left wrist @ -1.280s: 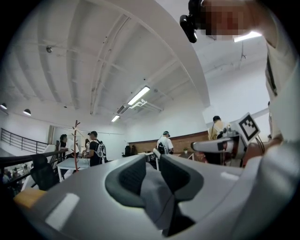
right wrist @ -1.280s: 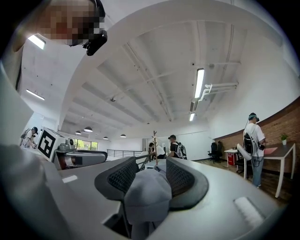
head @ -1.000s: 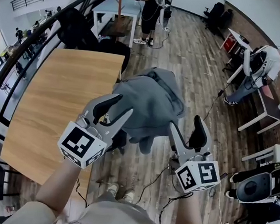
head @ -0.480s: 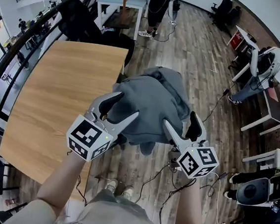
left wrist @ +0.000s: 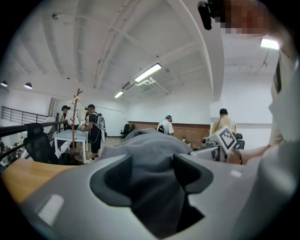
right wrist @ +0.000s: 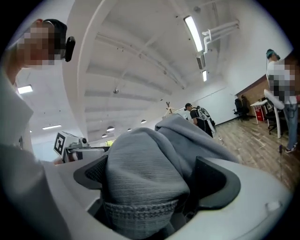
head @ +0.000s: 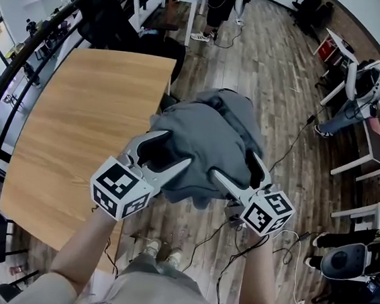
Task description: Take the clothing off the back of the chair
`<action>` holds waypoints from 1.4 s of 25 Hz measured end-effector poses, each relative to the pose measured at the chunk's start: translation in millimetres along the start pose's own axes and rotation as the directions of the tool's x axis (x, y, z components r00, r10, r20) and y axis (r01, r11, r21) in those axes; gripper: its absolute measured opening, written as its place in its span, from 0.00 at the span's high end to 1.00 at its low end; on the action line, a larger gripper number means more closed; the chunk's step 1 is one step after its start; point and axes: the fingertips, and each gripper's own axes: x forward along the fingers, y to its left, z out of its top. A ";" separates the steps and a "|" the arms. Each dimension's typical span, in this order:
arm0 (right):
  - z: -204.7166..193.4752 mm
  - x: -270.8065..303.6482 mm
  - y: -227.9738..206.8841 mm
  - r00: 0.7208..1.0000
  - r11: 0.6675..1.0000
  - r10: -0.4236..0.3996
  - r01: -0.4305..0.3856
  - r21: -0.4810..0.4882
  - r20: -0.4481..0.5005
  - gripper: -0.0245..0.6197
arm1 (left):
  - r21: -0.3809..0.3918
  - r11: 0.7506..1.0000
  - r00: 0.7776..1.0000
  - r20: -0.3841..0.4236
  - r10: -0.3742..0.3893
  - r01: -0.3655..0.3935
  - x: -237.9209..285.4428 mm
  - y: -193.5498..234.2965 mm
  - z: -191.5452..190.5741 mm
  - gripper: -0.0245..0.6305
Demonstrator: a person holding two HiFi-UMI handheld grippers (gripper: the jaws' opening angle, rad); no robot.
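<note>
1. Clothing is the task's thing here: a grey hooded sweatshirt [head: 208, 140] of thick knit cloth lies draped over the back of the chair. The chair itself cannot be made out under the cloth. The sweatshirt hangs just beside the edge of the light wooden table [head: 77, 136].
2. The left gripper [head: 175, 148] has its grey plastic jaws spread wide. They have just been opening. A fold of the sweatshirt lies between them, but the pads do not pinch it yet.
3. The right gripper [head: 232, 164] also has its jaws wide apart, and they too have just been opening. A rolled hem of the sweatshirt fills the gap between them, loose and not squeezed.
4. Risk: if the jaws close on only a thin outer fold, the heavy cloth may slip out during the lift.
5. Risk: if one side holds and the other does not, the sweatshirt would probably swing to one side and slide to the dark plank floor [head: 282, 110].
6. Risk: the hood or a sleeve may catch on the chair back, so a pull toward the person could tip the chair.
7. Risk: black cables [head: 215, 235] lie on the floor near the person's feet, and a step backward could catch them.
</note>
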 end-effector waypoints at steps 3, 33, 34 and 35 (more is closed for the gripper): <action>-8.0 5.8 0.2 0.999 0.997 0.046 -0.046 0.061 0.000 0.06 | -0.043 0.998 0.999 0.014 -0.037 0.038 3.8 -0.6 -4.5 0.56; 44.8 -46.5 59.0 0.972 0.991 0.024 0.008 -0.135 0.232 0.79 | 0.026 0.999 0.996 0.083 -0.037 0.034 -8.7 -42.2 31.0 0.92; 52.5 -52.5 61.8 0.968 0.990 0.022 0.015 -0.144 0.250 0.79 | 0.034 0.998 0.994 0.099 -0.046 0.043 -10.1 -48.0 38.4 0.92; 60.7 -58.7 64.9 0.963 0.988 0.019 0.023 -0.154 0.268 0.79 | 0.043 0.998 0.992 0.114 -0.057 0.053 -11.6 -53.8 46.2 0.92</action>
